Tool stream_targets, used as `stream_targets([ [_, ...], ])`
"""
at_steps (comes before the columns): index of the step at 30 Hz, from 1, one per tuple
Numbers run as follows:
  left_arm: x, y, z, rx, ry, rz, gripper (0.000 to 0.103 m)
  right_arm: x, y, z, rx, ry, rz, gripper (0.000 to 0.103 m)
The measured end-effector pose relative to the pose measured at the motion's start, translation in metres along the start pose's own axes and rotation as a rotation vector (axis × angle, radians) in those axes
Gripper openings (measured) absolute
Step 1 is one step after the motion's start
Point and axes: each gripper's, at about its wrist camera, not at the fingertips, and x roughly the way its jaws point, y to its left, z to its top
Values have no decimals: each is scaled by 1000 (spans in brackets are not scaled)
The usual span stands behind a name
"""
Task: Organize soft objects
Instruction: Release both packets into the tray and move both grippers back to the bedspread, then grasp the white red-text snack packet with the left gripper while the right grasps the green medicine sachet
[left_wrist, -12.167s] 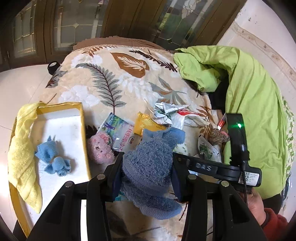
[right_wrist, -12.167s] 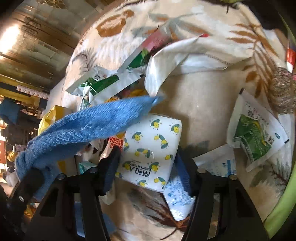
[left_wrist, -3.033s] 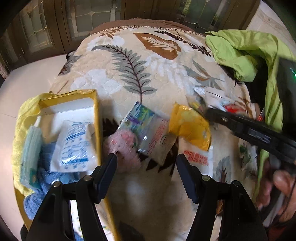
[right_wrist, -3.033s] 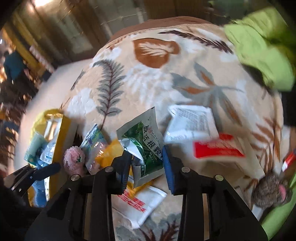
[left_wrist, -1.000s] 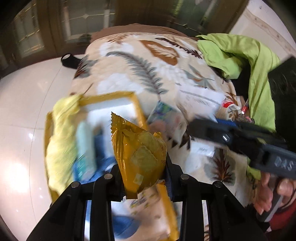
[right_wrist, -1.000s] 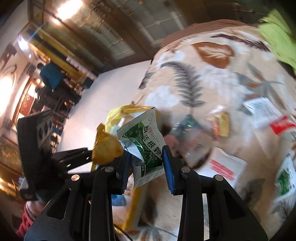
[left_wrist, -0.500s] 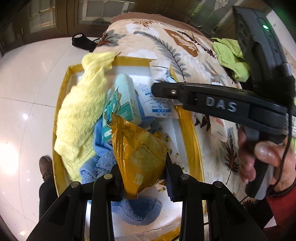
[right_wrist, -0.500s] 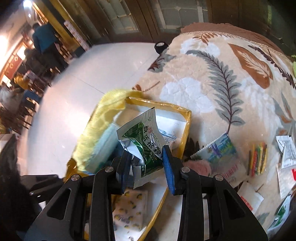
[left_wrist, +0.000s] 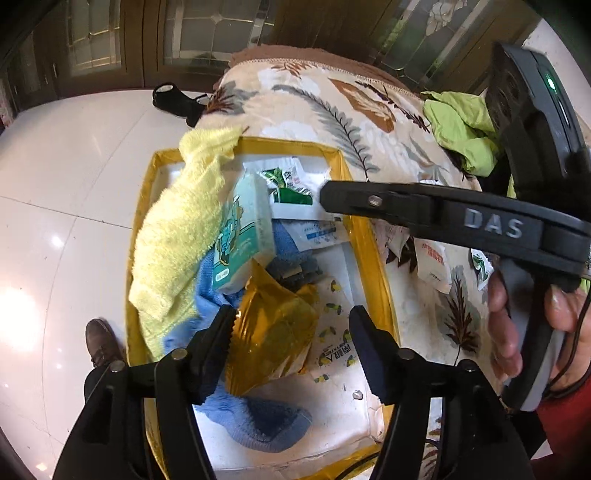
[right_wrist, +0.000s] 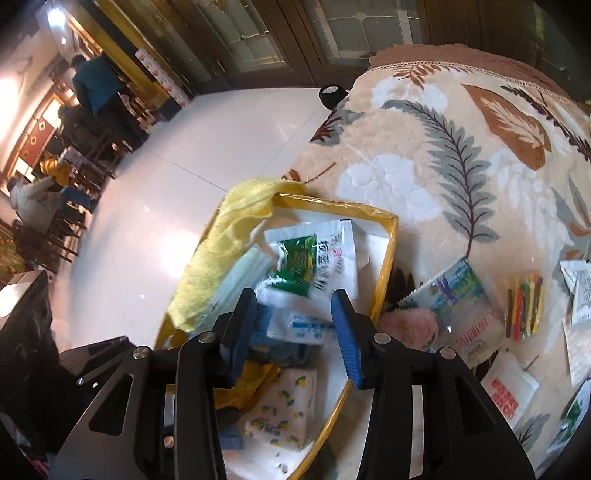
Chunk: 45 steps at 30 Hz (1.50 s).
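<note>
While both hand-held tools hang over the yellow-rimmed white tray (left_wrist: 373, 254), their jaws are spreading apart. The left gripper (left_wrist: 291, 347) has let go of the crinkled gold foil snack pouch (left_wrist: 271, 339): the pouch lies between the 2 black fingers, its long axis running from the near edge of the tray up toward the far one, tilted a little right, with a gap beside the right finger; whether the left finger still brushes its serrated edge I cannot tell. It rests on a blue terry towel (left_wrist: 255, 421) and partly covers a white tissue pack printed with small yellow-and-green lemons (left_wrist: 332, 343).

The right gripper (right_wrist: 293, 332), marked "DAS" in raised grey letters on its arm in the left view, is also released. The white sachet with a green panel and Chinese characters (right_wrist: 314, 262) lies flat in the far part of the tray, blurred, clear of the 2 blue pads (right_wrist: 343, 339), its printed top pointing to the left.

Beside it stand a teal-and-white boxed tissue pack (left_wrist: 240, 236) on edge and a pale yellow fluffy towel (left_wrist: 177, 236) draped over the tray's left rim. On the leaf-patterned beige blanket (right_wrist: 424, 155) outside the tray lie a pink plush ball (right_wrist: 410, 325) and a white sachet with red lettering (right_wrist: 509, 391).
</note>
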Motion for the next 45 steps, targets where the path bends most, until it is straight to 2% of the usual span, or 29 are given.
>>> stream_targets([
  [5, -6, -8, 1, 12, -15, 20, 64, -20, -15, -13, 72, -23, 53, 42],
  [15, -20, -44, 4, 58, -93, 120, 65, -61, -48, -47, 146, -63, 61, 42],
  [24, -16, -83, 15, 50, -99, 46, 70, -108, -88, -86, 197, -127, 1, 42],
  [32, 18, -123, 27, 92, -54, 36, 70, -134, -157, -129, 399, -155, -11, 43],
  [33, 24, -129, 28, 102, -43, 33, 70, -135, -166, -133, 436, -159, -3, 45],
  [34, 30, -134, 29, 110, -33, 34, 70, -135, -173, -137, 472, -162, 13, 53],
  [38, 54, -146, 30, 126, 17, 43, 70, -125, -185, -142, 538, -152, 76, 55],
  [45, 86, -162, 36, 159, 56, 62, 70, -121, -197, -143, 583, -170, 90, 55],
])
